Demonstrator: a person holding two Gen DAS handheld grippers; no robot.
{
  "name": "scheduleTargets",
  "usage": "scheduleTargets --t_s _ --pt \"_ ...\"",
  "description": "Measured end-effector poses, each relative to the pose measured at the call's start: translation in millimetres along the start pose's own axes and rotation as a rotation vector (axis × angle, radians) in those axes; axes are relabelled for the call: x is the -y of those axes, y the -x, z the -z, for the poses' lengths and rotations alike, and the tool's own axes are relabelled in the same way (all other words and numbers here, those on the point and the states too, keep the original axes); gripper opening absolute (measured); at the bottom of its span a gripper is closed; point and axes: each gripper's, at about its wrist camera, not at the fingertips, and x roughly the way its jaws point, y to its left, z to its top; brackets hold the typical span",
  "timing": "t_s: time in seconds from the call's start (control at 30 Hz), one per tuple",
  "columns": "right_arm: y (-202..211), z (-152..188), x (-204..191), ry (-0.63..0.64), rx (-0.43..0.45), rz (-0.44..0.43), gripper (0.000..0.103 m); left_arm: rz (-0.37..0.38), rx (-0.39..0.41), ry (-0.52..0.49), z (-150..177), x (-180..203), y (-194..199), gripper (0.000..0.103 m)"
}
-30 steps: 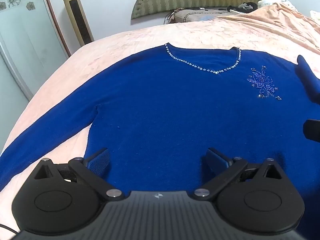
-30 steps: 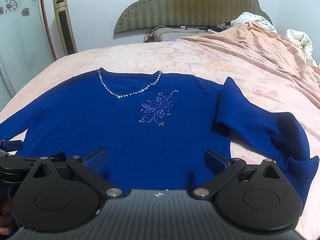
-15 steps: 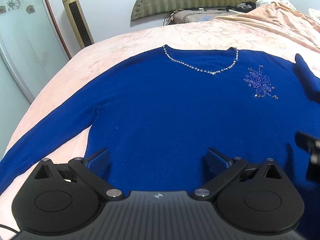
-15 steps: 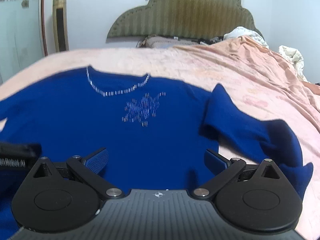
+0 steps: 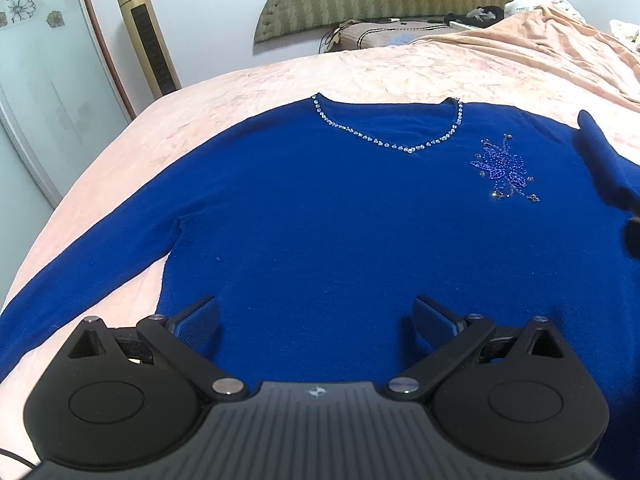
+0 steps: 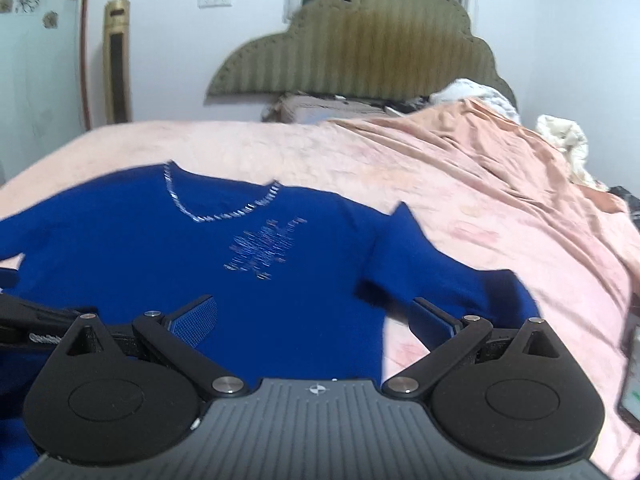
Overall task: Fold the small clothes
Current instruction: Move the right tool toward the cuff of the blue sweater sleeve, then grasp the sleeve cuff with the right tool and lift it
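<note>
A royal blue sweater [image 5: 340, 208] with a rhinestone neckline and a beaded flower lies flat, front up, on the pink bed; the right wrist view shows the same sweater [image 6: 132, 248], blurred. Its left sleeve [image 5: 84, 276] stretches out straight toward the bed's edge. The right sleeve [image 6: 448, 276] is folded and bunched beside the body. My left gripper [image 5: 316, 318] is open over the lower body of the sweater, holding nothing. My right gripper [image 6: 314, 318] is open over the sweater's lower right side near the bunched sleeve, empty too.
The pink bedspread [image 5: 420, 72] covers the whole bed, rumpled at the right [image 6: 520, 184]. An olive headboard [image 6: 360, 44], pillows and bedding lie at the far end. A gold tower fan [image 5: 146, 36] stands by a glass door. A phone [image 6: 632, 376] lies at the right edge.
The right gripper has swung right and tilted up, so more of the headboard and wall shows, with motion blur. The left gripper has barely shifted. Both stay open.
</note>
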Motion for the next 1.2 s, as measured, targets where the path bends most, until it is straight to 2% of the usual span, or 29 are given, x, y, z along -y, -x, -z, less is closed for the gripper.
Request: scheduleTargets --t_s 0.13,0.27,0.4,0.47,0.53,0.63,0.73,0.9,1.03,1.1,1.2 --pt "-25.6 18.2 -4.8 -0.043 -0.016 -0.029 0.103 -0.006 0.001 0.001 0.8 -4.3 2.5 0.103" --pt "-29.3 36.6 -11.8 0.038 -0.071 0.023 0.103 -0.019 0.004 0.008 0.5 -7.3 3.5 0.103" --pt "-21.1 38.4 -7.7 0.171 -0.147 0.084 0.103 -0.015 0.004 0.017 0.5 -3.0 4.8 0.103" --pt "-15.0 34.0 -0.1 0.173 -0.17 0.091 0.103 -0.014 0.007 0.01 0.1 0.3 5.1 0.103" --pt "-3.6 25.4 7.4 0.11 -0.141 0.072 0.103 -0.009 0.007 0.007 -0.1 2.0 5.2 0.103" --pt "10.5 8.7 20.4 -0.016 -0.087 -0.01 0.103 0.001 0.005 0.001 0.5 4.9 5.5 0.103" --pt "15.7 -1.7 27.0 -0.075 -0.047 -0.069 0.103 -0.003 0.009 0.0 -0.3 4.9 6.3 0.103" --pt "8.8 2.4 19.6 -0.017 -0.06 -0.099 0.103 -0.006 0.01 0.006 0.3 1.4 5.7 0.103" --pt "14.8 13.6 6.2 0.063 -0.02 -0.147 0.103 0.003 0.018 0.007 0.0 4.8 6.8 0.103" --pt "21.0 19.3 -0.8 0.151 0.03 -0.128 0.103 0.021 0.036 -0.004 0.6 8.2 10.0 0.103" --pt "24.6 23.4 -4.8 0.23 0.055 -0.077 0.102 0.042 0.067 -0.034 -0.4 15.1 13.6 0.103"
